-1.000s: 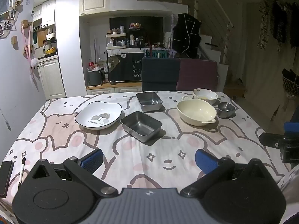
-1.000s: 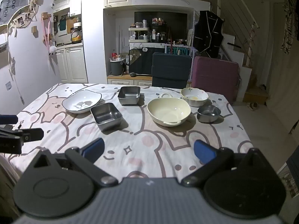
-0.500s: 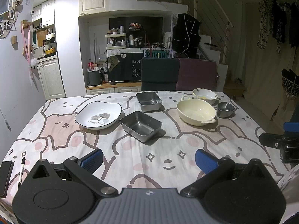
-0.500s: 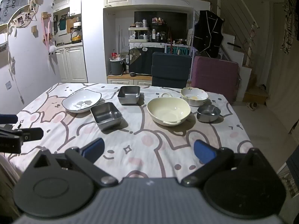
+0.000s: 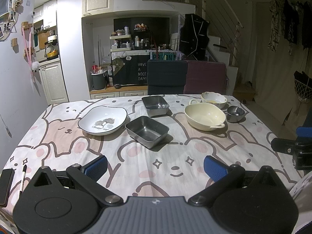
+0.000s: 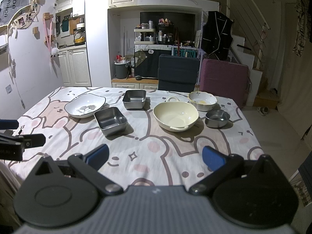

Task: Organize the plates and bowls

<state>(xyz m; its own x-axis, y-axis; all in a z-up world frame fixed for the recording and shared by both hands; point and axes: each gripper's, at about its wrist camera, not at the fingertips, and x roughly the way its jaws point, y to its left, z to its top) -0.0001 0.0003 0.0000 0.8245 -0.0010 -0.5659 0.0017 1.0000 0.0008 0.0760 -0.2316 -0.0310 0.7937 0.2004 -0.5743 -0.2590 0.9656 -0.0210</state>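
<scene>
While both tools are held above the near edge of the table (image 5: 58, 136), the left gripper (image 5: 155, 166) is seen with its blue-padded fingers (image 5: 96, 166) spread wide and nothing between them, and the right gripper (image 6: 154, 159) is likewise spread wide and empty. Neither is in contact with any dish.

Nearest to the left gripper, toward the middle of the bear-patterned tablecloth (image 5: 175, 156), a rectangular steel tray (image 5: 146, 131) is placed, turned at an angle. Just beyond it, toward the far edge, a second steel tray (image 5: 155, 105) is set, apart from the first. To the left of the two trays a white plate with a dark rim and a leaf print (image 5: 103, 120) is found, near the angled tray but not touching it.

On the right half of the table a large cream bowl with handles (image 6: 175, 115) is seen. Behind it, by the far right corner, a smaller white bowl with a scalloped, patterned rim (image 6: 202, 100) is placed close against it; whether the two touch cannot be told. A small round steel bowl (image 6: 217, 118) is set just to the right of the cream bowl.

At the near left corner a dark phone (image 5: 5, 185) and a marker pen (image 5: 23, 177) are laid side by side.

Beyond the far edge a dark chair back (image 6: 178, 73) and a purple one (image 6: 224, 78) are seen.
</scene>
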